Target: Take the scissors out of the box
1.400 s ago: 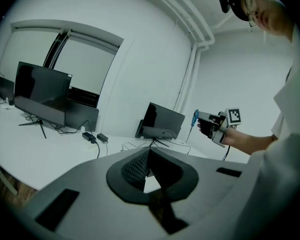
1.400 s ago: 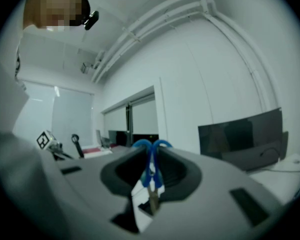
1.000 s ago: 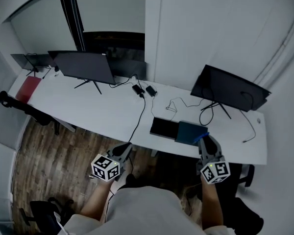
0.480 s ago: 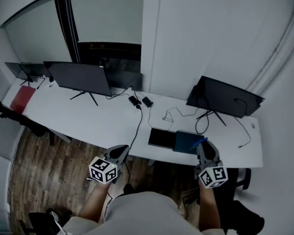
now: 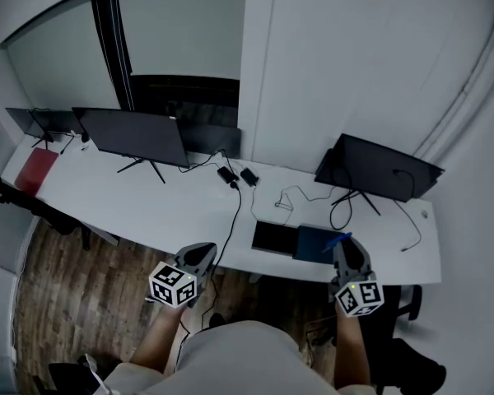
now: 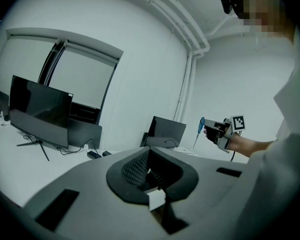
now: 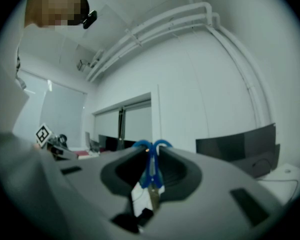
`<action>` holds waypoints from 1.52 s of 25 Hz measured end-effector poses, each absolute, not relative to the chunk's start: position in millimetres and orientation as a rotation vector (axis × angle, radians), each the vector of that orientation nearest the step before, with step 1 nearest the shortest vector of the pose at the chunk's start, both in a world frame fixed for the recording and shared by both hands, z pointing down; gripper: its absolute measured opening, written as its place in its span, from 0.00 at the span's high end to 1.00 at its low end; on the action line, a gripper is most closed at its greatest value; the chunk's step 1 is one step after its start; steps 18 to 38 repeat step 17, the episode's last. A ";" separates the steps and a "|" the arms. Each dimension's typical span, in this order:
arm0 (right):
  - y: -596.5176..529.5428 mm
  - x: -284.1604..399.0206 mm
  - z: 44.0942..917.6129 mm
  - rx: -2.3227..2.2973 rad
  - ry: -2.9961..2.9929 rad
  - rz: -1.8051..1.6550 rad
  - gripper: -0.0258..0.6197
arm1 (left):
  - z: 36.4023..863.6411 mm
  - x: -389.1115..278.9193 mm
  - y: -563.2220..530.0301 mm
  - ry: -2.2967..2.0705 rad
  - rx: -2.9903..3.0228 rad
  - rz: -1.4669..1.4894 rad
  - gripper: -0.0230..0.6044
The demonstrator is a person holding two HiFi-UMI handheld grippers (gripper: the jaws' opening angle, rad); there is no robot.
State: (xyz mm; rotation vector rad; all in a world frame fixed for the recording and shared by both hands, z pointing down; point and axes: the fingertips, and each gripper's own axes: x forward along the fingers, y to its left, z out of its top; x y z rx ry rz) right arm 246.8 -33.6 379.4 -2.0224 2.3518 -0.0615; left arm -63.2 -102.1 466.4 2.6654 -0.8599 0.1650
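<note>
In the head view my right gripper (image 5: 347,247) is shut on the blue-handled scissors (image 5: 338,239), held just above the near right edge of the dark blue box (image 5: 315,243) on the white desk (image 5: 173,200). The right gripper view shows the blue scissors (image 7: 151,165) pinched upright between the jaws of the right gripper (image 7: 150,154). A black flat piece (image 5: 273,237) lies against the box's left side. My left gripper (image 5: 200,254) hangs in front of the desk edge, shut and empty. From the left gripper (image 6: 149,156) the scissors (image 6: 201,125) show in the distance.
Two dark monitors (image 5: 132,132) (image 5: 377,169) stand at the back of the desk. Cables and two power bricks (image 5: 238,175) lie mid-desk, and a red book (image 5: 37,169) sits at the far left. Chairs (image 5: 16,196) and wooden floor (image 5: 74,295) are below.
The head camera shifted a little. Both grippers have drawn slightly back toward the desk's near edge, and the right one has kept hold of the scissors throughout.
</note>
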 end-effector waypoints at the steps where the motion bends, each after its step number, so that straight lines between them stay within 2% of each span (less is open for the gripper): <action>1: -33.9 246.7 379.3 -2.025 2.350 -0.062 0.82 | 466.6 -63.7 -102.7 -0.859 2.666 0.165 0.91; 38: -38.6 244.4 378.5 -2.043 2.338 -0.059 0.82 | 463.9 -68.2 -113.6 -0.853 2.675 0.153 0.91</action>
